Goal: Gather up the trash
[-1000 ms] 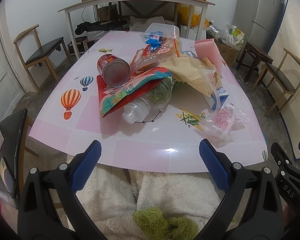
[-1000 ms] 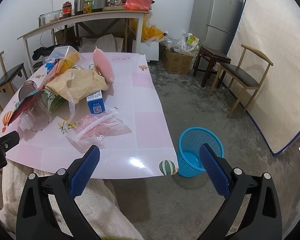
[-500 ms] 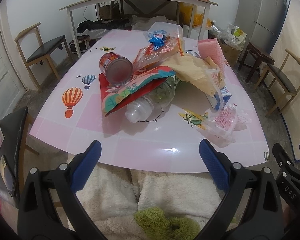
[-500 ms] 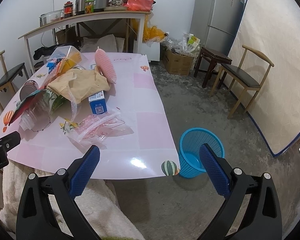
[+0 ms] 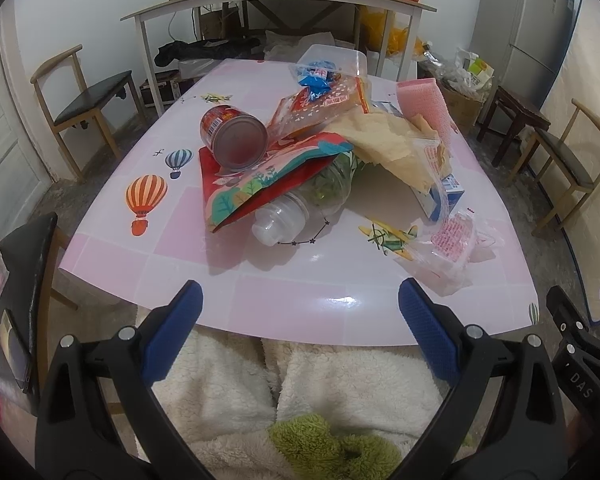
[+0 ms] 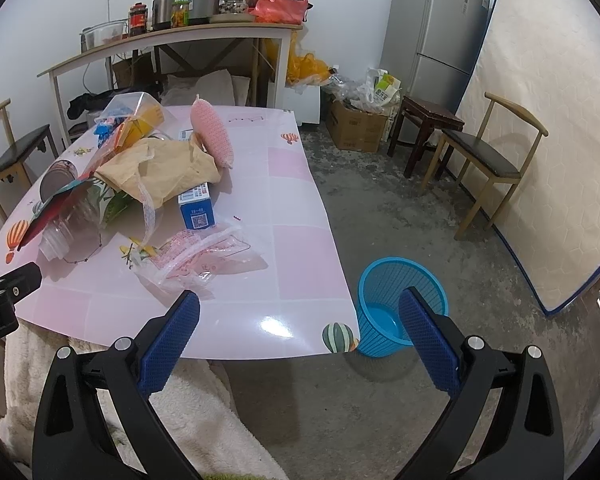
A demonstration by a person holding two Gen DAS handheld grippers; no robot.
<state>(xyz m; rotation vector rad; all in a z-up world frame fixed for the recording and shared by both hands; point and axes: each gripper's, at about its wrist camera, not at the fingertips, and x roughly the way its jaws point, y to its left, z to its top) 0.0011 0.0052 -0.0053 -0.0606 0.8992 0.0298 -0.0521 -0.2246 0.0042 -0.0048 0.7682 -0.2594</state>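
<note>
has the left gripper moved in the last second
Yes: the left gripper has edged forward toward the pink table, whose near edge sits lower in its view; the red tin can looms slightly larger.

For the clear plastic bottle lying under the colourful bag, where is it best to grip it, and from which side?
Probably at the capped neck of the clear plastic bottle, coming from the near table edge with the left claw, which is open. The bottle lies on its side with the cap end pointing toward that edge and sticking out uncovered; the colourful bag covers the wider body.
</note>
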